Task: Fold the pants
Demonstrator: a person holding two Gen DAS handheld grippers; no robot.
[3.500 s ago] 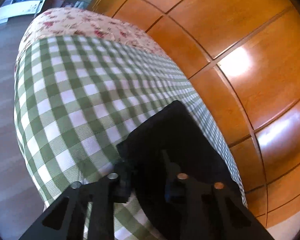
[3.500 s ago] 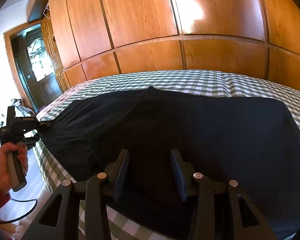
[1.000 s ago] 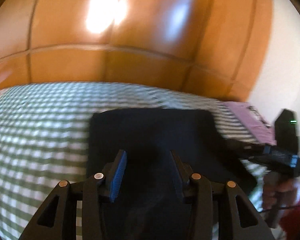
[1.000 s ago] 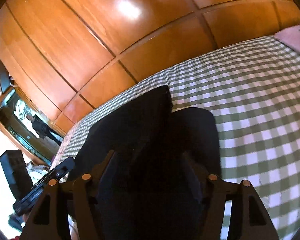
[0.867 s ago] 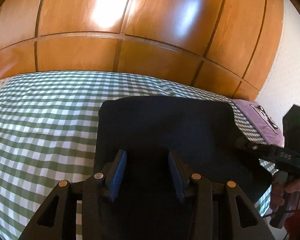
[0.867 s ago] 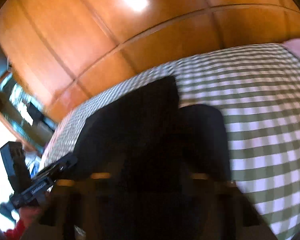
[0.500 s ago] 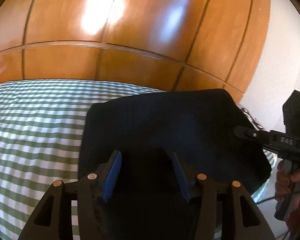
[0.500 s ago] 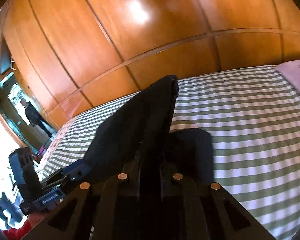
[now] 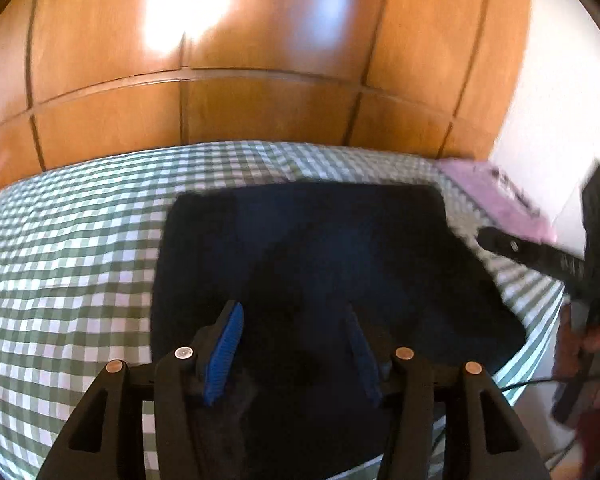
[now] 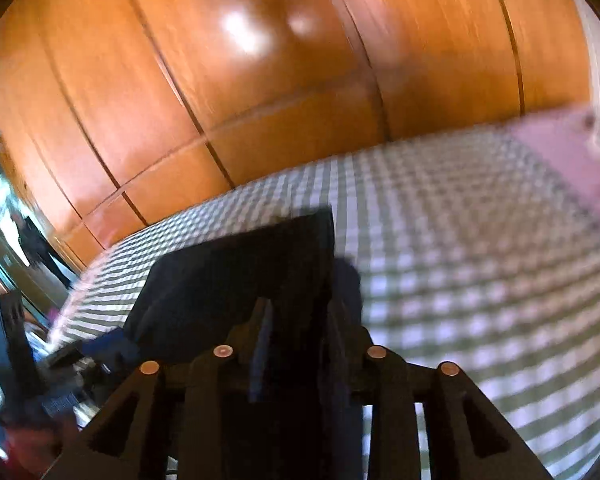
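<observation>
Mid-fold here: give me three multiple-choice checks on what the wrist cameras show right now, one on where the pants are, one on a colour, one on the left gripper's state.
1. Where do the pants lie?
A. On the checked bedcover
B. On the floor
C. Over a chair back

2. What colour is the bedcover under them?
A. Plain blue
B. Green and white check
C. Red stripes

3. How does the left gripper stand?
A. Clamped shut with no gap
B. Out of view
C. Jaws apart, above the dark cloth

Key:
1 A: the left wrist view shows the dark folded garment spread flat on the bed near its edge.
2 B: green and white squares surround the pants on every visible side.
3 C: the blue pads stand well apart with cloth seen between them; no pinch shows.
</observation>
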